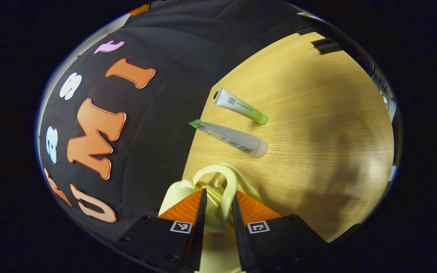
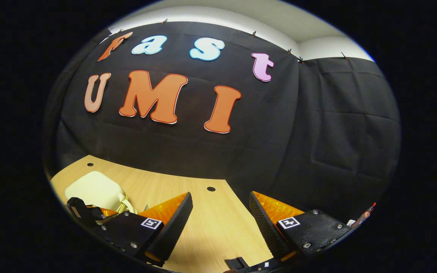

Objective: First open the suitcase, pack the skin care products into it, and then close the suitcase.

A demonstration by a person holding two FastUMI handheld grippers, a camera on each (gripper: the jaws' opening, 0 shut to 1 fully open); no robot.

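In the left gripper view, my left gripper [image 1: 219, 197] is shut on the looped handle [image 1: 228, 176] of a pale yellow suitcase [image 1: 176, 191], which sits at the table's edge beside the booth wall. Beyond it two skin care tubes lie side by side on the wooden table [image 1: 317, 113]: a white tube with a green end [image 1: 241, 107] and a longer whitish tube [image 1: 233, 138]. In the right gripper view, my right gripper [image 2: 220, 199] stands open over bare wood with nothing between its fingers. The suitcase [image 2: 93, 187] lies far to its left, with the left gripper [image 2: 89, 212] at its handle.
The black cloth wall runs close behind the table [image 2: 218, 231]. Two small round holes [image 2: 211, 188] mark the tabletop near its back edge. A thin red-tipped object [image 2: 366, 214] pokes up at the far right. Open wood lies to the right of the tubes.
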